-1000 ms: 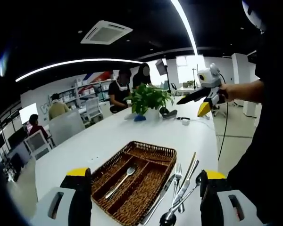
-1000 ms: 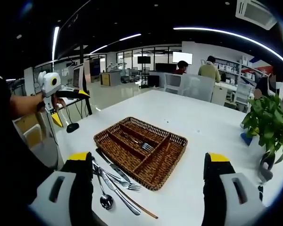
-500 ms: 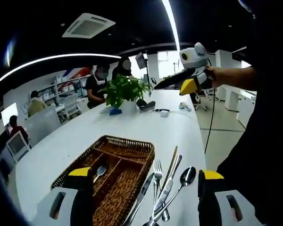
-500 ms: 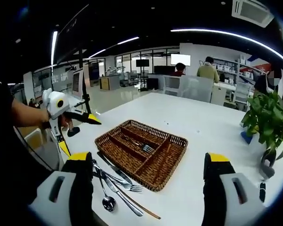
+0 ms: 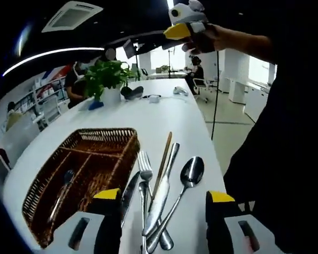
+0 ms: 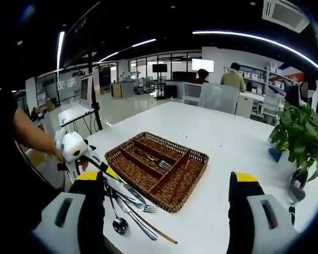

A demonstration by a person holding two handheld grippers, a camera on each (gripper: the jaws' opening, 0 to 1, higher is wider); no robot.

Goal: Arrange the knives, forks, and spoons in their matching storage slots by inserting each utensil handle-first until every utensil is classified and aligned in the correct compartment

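Observation:
Loose cutlery lies on the white table [image 5: 164,114] beside a wicker tray [image 5: 128,159]: a fork [image 5: 144,164], a knife [image 5: 164,186], a spoon [image 5: 192,170] and a thin wooden stick [image 5: 163,157]. My left gripper [image 5: 164,214] hangs open just above this pile, its jaws on either side of it. One fork [image 5: 63,185] lies in a tray slot. In the right gripper view the left gripper [image 6: 77,152] hovers over the cutlery pile [image 6: 128,203] left of the tray [image 6: 191,182], which holds the fork [image 6: 160,164]. My right gripper [image 6: 167,206] is open, back from the tray. The right gripper [image 5: 184,21] is held high by a hand.
A potted plant [image 5: 107,74] [image 6: 301,135] stands at the table's far end, with small dark and white devices [image 5: 148,96] near it. The table edge [image 5: 214,153] runs close to the right of the cutlery. People sit at desks behind.
The left gripper has come down from a raised position to just above the loose cutlery, which now sits between its jaws. The right gripper has hardly moved.

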